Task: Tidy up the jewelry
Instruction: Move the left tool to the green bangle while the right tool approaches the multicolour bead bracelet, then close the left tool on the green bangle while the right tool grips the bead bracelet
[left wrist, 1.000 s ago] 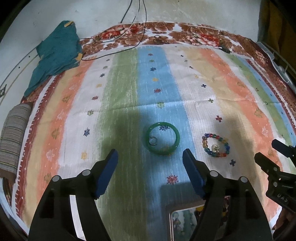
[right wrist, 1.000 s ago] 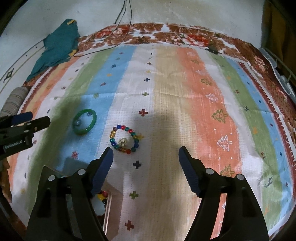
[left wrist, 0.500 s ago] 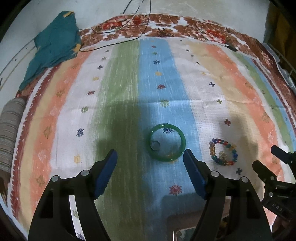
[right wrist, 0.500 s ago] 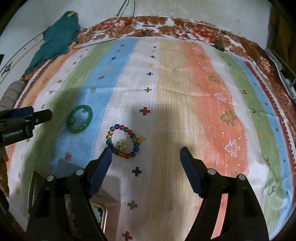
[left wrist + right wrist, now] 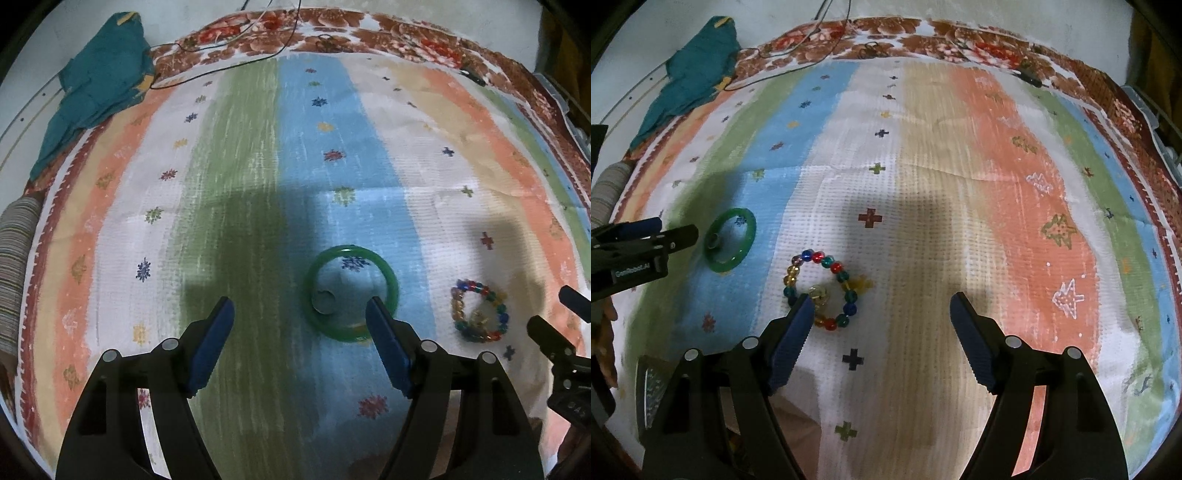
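Note:
A green bangle lies flat on the blue stripe of the striped cloth, with a small ring inside it. My left gripper is open and empty, its right fingertip over the bangle's near right rim. A bracelet of coloured beads lies to the bangle's right. In the right wrist view the bead bracelet sits by the left fingertip of my open, empty right gripper, and the green bangle lies further left.
A teal cloth lies at the far left corner, with thin cables along the far edge. A rolled striped fabric sits at the left edge. A box with a mirror and beads is under the right gripper's left side.
Both grippers have moved forward and lower toward the jewelry. The bangle now reaches the left gripper's right fingertip and the bead bracelet reaches the right gripper's left fingertip. Jaws stay open.

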`<action>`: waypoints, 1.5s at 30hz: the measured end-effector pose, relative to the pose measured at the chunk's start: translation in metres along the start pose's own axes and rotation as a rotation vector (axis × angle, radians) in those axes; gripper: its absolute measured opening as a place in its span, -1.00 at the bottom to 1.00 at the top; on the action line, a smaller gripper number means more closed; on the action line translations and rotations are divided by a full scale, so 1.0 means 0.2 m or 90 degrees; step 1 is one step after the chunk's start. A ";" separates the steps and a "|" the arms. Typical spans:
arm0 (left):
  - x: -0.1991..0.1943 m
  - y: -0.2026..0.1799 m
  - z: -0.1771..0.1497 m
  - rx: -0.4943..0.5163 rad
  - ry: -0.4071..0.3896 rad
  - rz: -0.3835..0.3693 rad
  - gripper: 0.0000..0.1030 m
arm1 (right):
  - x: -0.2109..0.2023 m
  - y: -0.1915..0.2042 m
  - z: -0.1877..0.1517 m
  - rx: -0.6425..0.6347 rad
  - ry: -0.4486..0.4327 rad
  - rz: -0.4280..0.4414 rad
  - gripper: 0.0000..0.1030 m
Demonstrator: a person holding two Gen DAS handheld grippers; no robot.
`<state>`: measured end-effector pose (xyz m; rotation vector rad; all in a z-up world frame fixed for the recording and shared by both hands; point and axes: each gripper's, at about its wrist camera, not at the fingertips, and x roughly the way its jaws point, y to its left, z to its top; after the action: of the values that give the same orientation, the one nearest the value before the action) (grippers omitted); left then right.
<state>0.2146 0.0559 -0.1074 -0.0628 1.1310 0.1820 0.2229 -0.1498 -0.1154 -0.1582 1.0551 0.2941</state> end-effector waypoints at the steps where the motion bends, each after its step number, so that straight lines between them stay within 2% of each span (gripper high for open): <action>1: 0.02 0.01 0.01 -0.001 0.001 0.001 0.41 | 0.01 0.00 0.00 0.001 0.002 -0.001 0.47; 11: 0.11 0.02 0.05 -0.004 0.014 -0.005 0.38 | 0.05 0.00 0.04 -0.002 -0.001 -0.008 0.47; 23: 0.19 -0.01 0.08 0.017 0.028 -0.002 0.25 | 0.16 0.00 0.03 -0.007 0.031 -0.017 0.47; 24: 0.20 -0.02 0.08 0.021 0.029 -0.002 0.22 | 0.17 0.00 0.03 -0.006 0.032 -0.015 0.44; 25: 0.21 -0.02 0.08 0.024 0.031 -0.001 0.20 | 0.17 0.00 0.03 -0.006 0.034 -0.012 0.32; 27: 0.22 -0.03 0.08 0.031 0.036 0.001 0.13 | 0.20 0.01 0.04 -0.011 0.044 -0.010 0.21; 30: 0.25 -0.02 0.07 0.032 0.042 0.004 0.07 | 0.23 0.01 0.04 -0.011 0.045 -0.012 0.20; 34: 0.27 0.02 0.09 -0.006 0.054 -0.028 0.03 | 0.24 0.01 0.04 -0.009 0.045 -0.008 0.18; 35: 0.28 0.03 0.10 -0.008 0.055 -0.028 -0.03 | 0.24 0.01 0.04 -0.011 0.044 -0.008 0.16; 37: 0.28 0.02 0.10 0.008 0.048 -0.018 -0.16 | 0.24 0.01 0.04 -0.013 0.043 -0.005 0.07; 40: 0.28 -0.01 0.09 0.023 0.044 -0.011 -0.46 | 0.24 0.01 0.03 -0.018 0.044 0.003 -0.27; 42: 0.28 -0.03 0.09 0.034 0.047 -0.006 -0.80 | 0.24 0.02 0.03 -0.023 0.046 0.011 -0.44; 45: 0.28 -0.02 0.09 0.038 0.051 -0.004 -0.85 | 0.24 0.04 0.03 -0.029 0.047 0.015 -0.68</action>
<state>0.2537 0.0606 -0.1508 -0.0209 1.2148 0.1408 0.2468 -0.1336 -0.1538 -0.1993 1.1240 0.3361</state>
